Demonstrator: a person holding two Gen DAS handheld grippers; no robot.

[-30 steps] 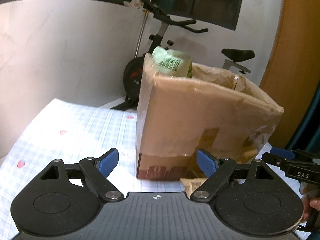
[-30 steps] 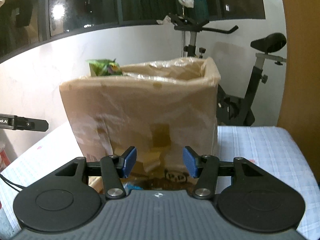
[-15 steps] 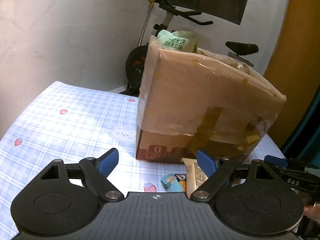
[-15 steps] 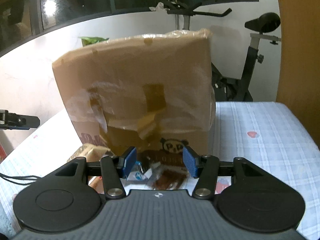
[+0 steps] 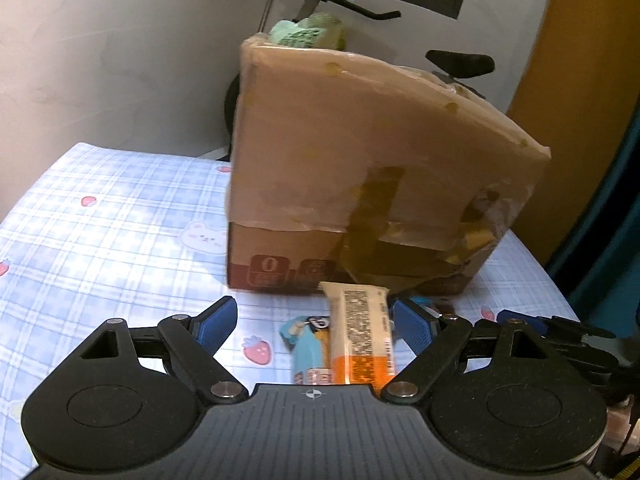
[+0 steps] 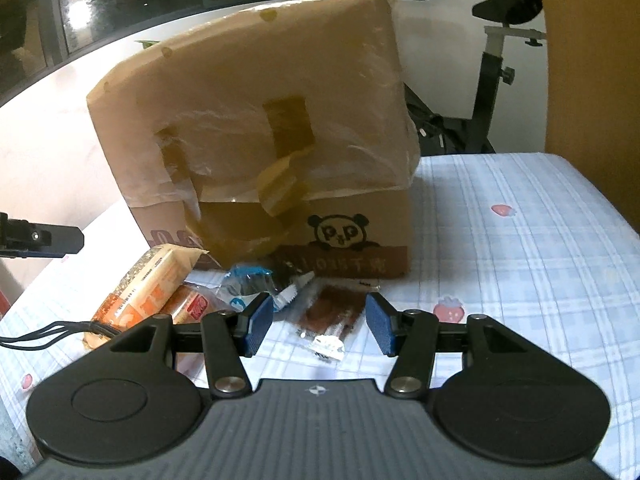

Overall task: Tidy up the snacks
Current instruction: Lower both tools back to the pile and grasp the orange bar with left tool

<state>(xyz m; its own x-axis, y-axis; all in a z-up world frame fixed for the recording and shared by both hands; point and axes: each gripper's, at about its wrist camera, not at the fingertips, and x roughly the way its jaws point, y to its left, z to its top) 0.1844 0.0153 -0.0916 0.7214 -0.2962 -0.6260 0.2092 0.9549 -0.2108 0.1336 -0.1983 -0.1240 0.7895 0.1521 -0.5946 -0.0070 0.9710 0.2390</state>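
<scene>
Where snacks (image 6: 324,312) crowd box (image 6: 256,128), tablecloth (image 6: 520,248) open

The tall brown cardboard box (image 6: 256,128) is matt, its upper half wrapped in wrinkled, glossy clear film and patched with shiny brown tape. The blue-and-white checked cloth (image 5: 120,216) over the worktop looks soft and matt. The cream-and-orange snack packet (image 5: 362,336) and the clear wrapper with a brown snack (image 6: 328,316) are shiny plastic film.
</scene>
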